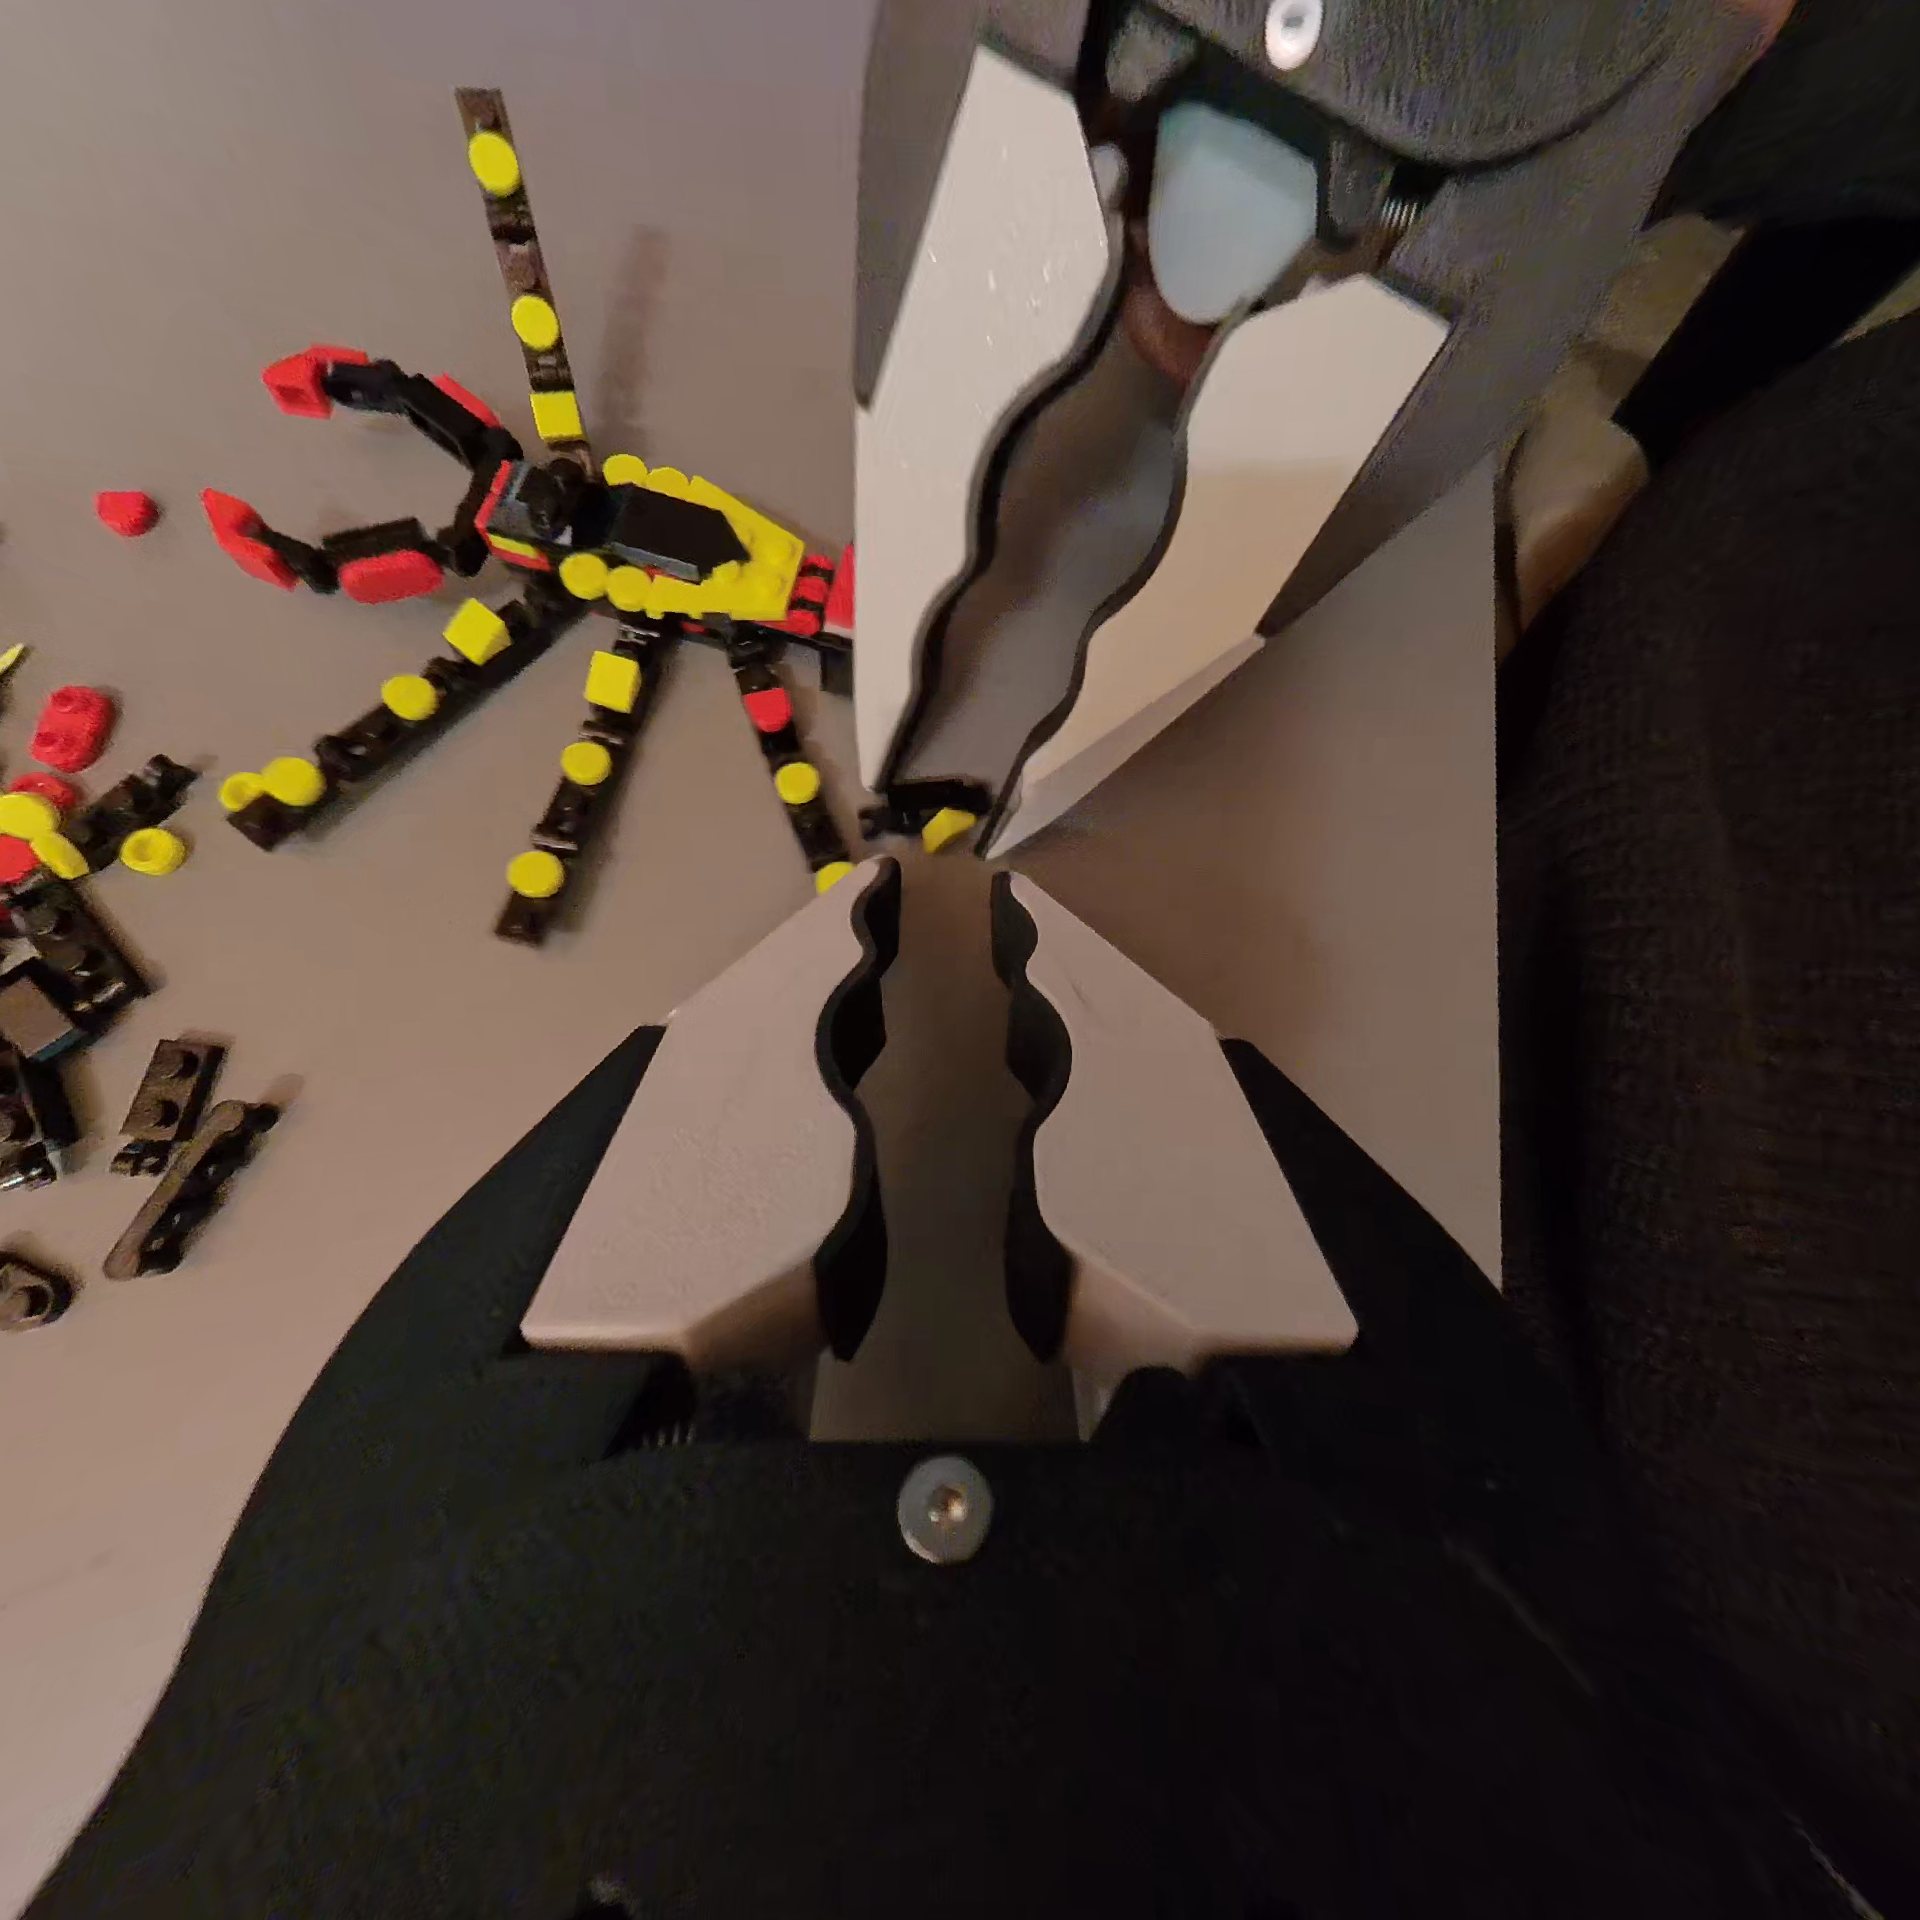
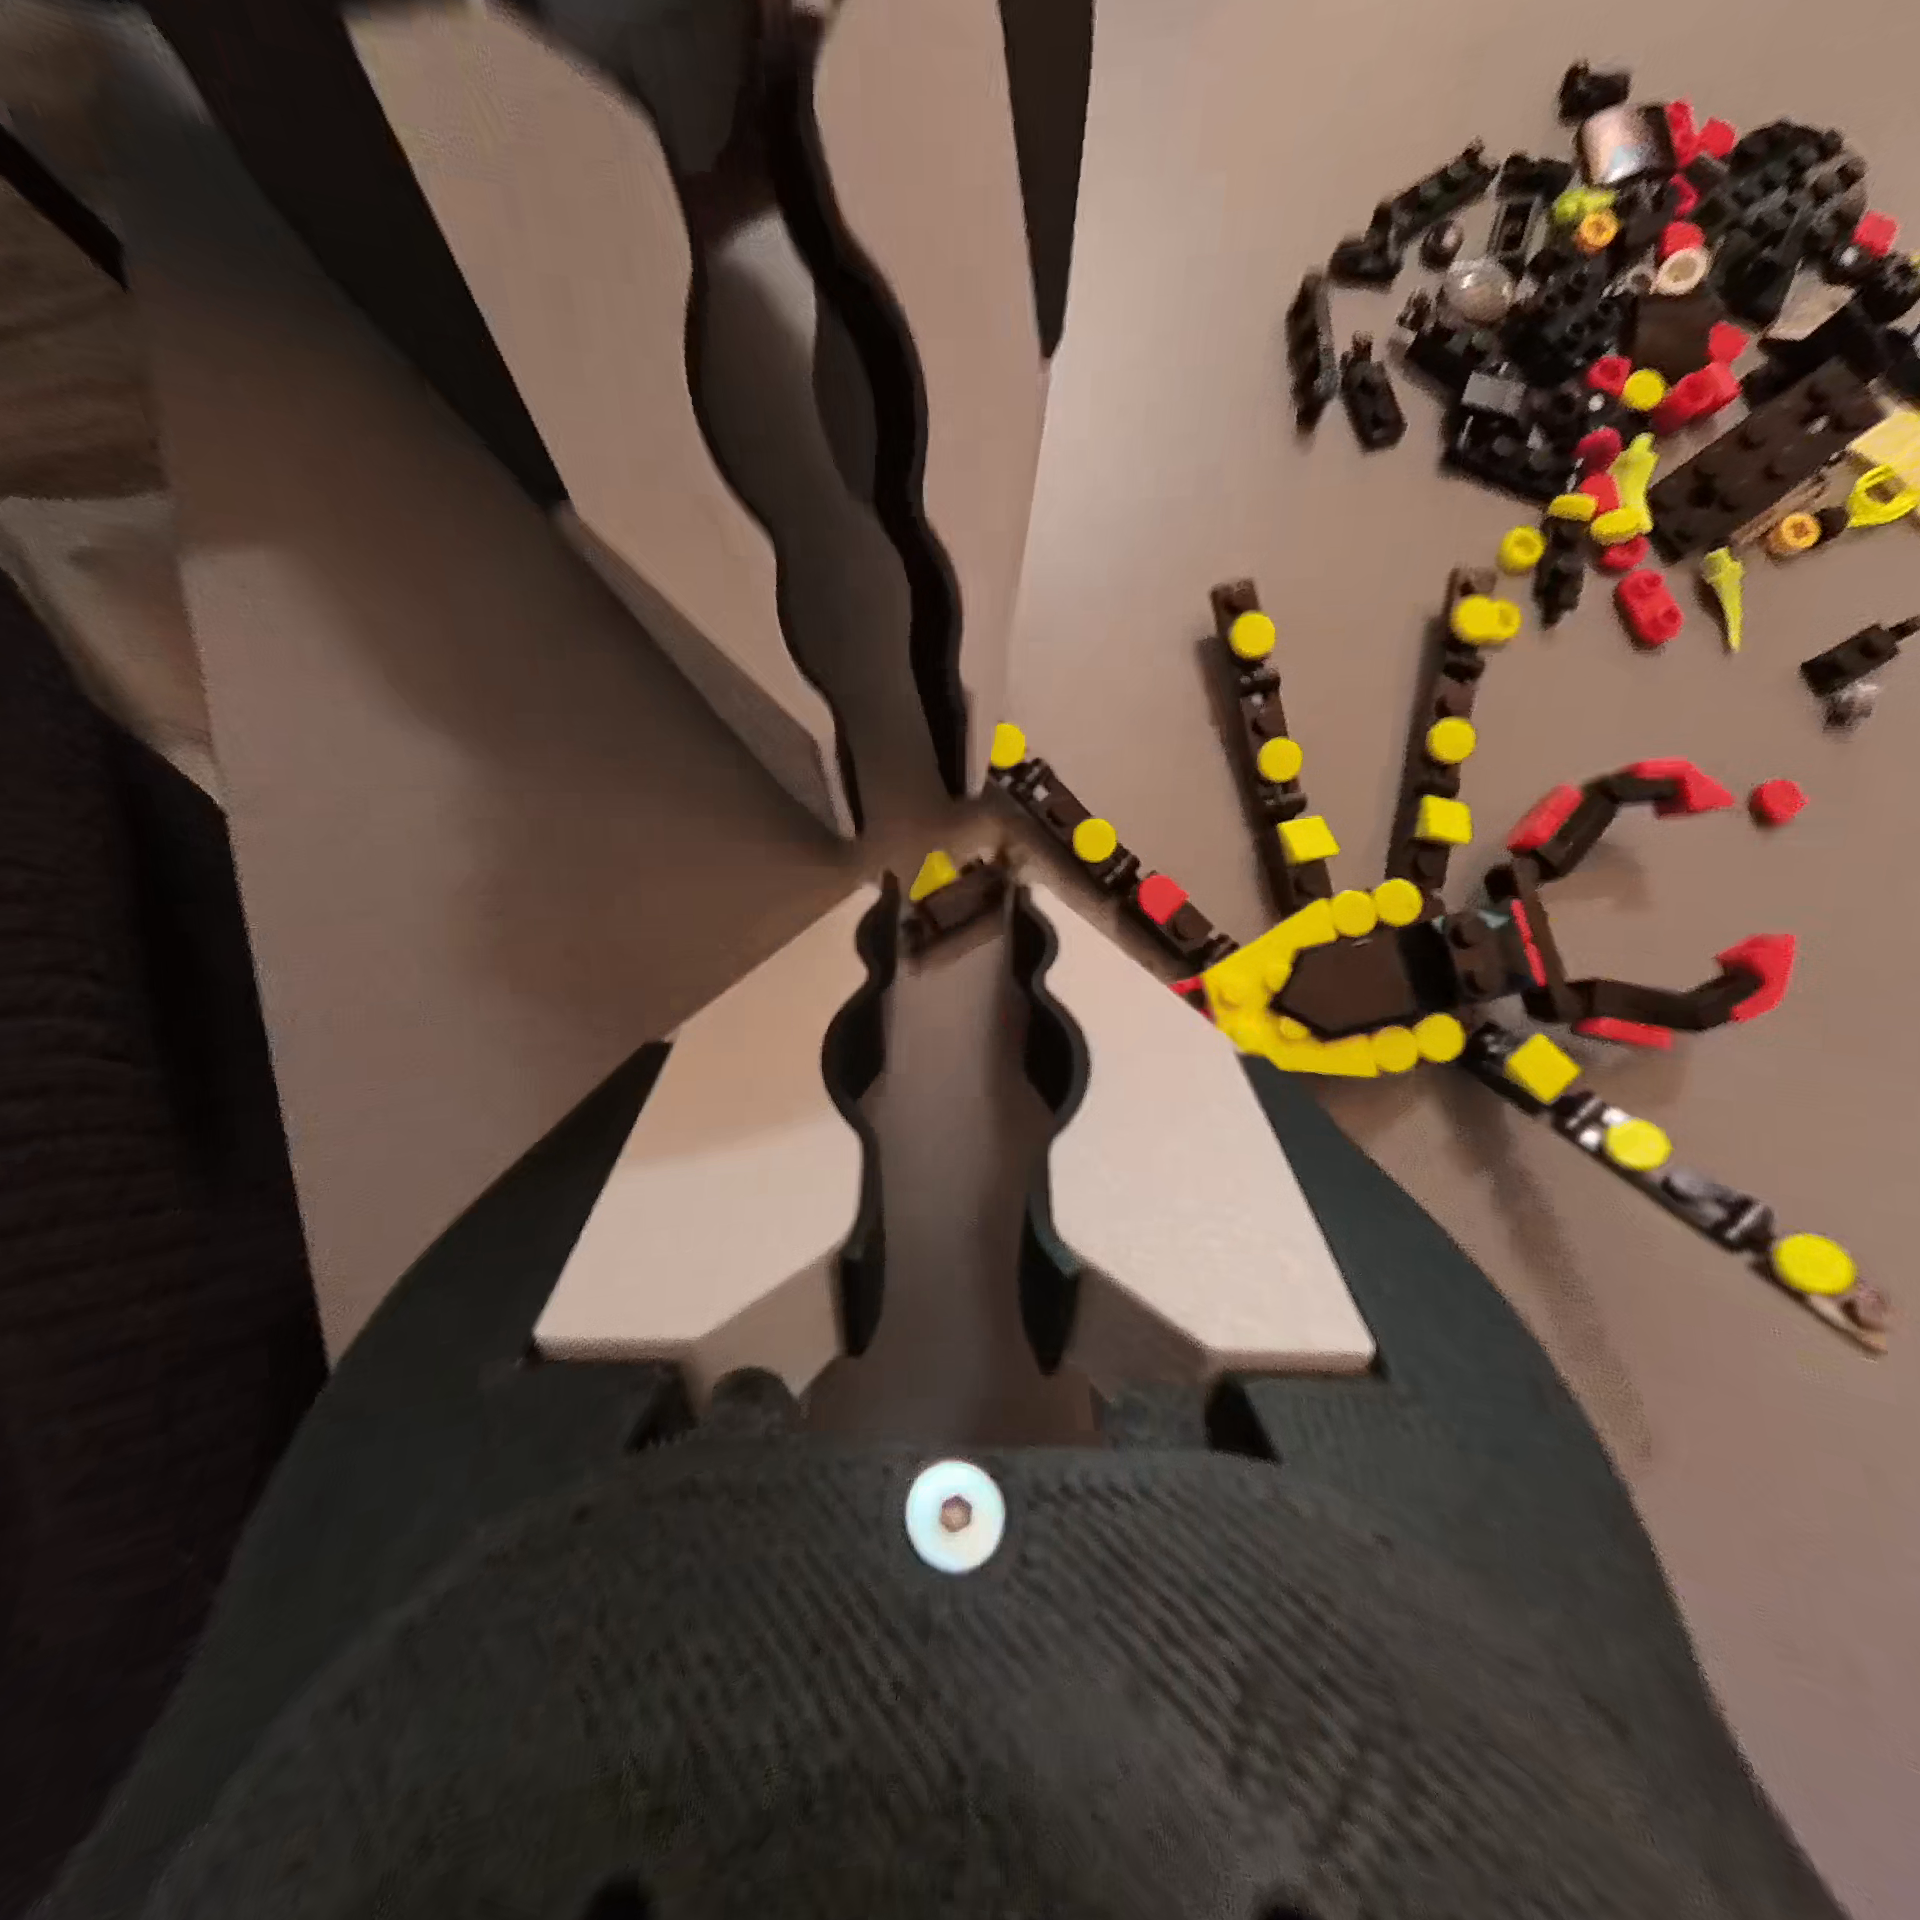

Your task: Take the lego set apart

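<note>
- Nearest the left wrist camera, the left gripper (image 1: 943, 878) reaches forward over the grey table (image 1: 364, 1299), its jaws slightly apart with bare table showing between them and nothing held.
- Just past its tips, the right gripper (image 1: 940, 821) comes in from the opposite side, tip to tip with the left one.
- Between the right gripper's (image 2: 951, 894) tips in its own view sits a small black piece with a yellow wedge (image 2: 948, 891); the fingers flank it closely, but whether they actually pinch it cannot be told through the blur.
- Over in that same view, the left gripper (image 2: 904, 816) points down from the top, meeting at the same spot.
- Just beyond the tips, the lego spider (image 1: 644, 540) lies flat on the table, with a yellow and black body, long black legs dotted with yellow studs (image 2: 1278, 758), and two black and red pincers (image 2: 1662, 894) curving outward.
- Beside one pincer, apart from it, lies a single red piece (image 1: 127, 511).
- Farthest off, a heap of loose black, red and yellow pieces (image 2: 1662, 343) lies well apart from the spider.
</note>
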Demonstrator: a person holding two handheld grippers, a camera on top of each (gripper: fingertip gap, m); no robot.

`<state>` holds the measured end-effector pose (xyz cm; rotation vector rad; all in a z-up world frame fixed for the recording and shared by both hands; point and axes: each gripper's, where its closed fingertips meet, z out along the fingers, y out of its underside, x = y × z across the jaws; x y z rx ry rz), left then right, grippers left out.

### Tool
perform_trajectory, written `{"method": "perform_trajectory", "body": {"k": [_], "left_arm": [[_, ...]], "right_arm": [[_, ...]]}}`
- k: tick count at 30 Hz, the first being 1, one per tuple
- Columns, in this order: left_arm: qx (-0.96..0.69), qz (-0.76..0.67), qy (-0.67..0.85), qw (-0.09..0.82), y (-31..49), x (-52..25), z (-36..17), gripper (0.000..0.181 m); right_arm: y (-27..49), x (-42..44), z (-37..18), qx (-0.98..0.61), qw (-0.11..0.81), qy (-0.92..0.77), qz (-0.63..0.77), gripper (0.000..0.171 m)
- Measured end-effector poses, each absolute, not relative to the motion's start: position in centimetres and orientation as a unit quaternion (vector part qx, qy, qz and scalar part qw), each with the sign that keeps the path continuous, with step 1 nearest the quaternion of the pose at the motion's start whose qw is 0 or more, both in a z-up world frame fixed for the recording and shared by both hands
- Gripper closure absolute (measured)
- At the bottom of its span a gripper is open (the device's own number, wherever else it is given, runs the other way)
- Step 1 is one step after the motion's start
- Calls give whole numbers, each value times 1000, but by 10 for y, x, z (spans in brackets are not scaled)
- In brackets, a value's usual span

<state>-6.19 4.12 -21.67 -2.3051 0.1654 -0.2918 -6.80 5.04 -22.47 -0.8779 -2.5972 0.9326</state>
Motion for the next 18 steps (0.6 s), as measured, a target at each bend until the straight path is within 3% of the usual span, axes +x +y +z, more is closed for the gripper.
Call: {"method": "perform_trajectory", "body": {"k": [2, 6, 12, 18], "left_arm": [[-902, -128, 53, 410, 41, -64, -210, 165], [-885, -149, 26, 441, 41, -72, -198, 164], [-829, -233, 11, 508, 41, -67, -167, 156], [-823, -249, 45, 509, 37, -56, -162, 159]], "right_arm": [[50, -67, -224, -297, 122, -891, 322, 159], [49, -64, -217, -302, 98, -882, 348, 159], [40, -57, -170, -313, -13, -802, 508, 159], [45, -46, -151, -338, -172, -719, 582, 159]]}}
